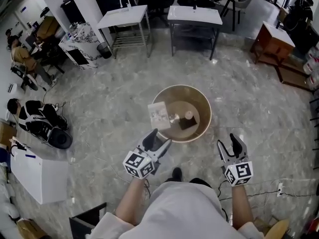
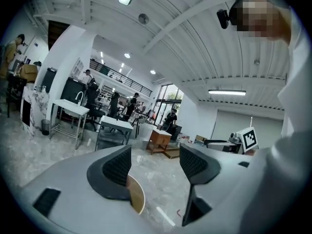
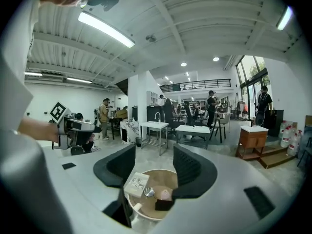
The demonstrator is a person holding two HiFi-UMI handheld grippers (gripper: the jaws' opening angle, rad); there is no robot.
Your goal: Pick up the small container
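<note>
Tan table (image 1: 206, 109) is carrying small container (image 1: 189, 115) straight ahead of right gripper (image 1: 228, 144); its jaws and left gripper's (image 1: 159, 139) are standing apart, empty.

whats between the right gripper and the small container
In the head view, only a stretch of bare floor and the round table's near rim lie between the right gripper and the small container.
</note>
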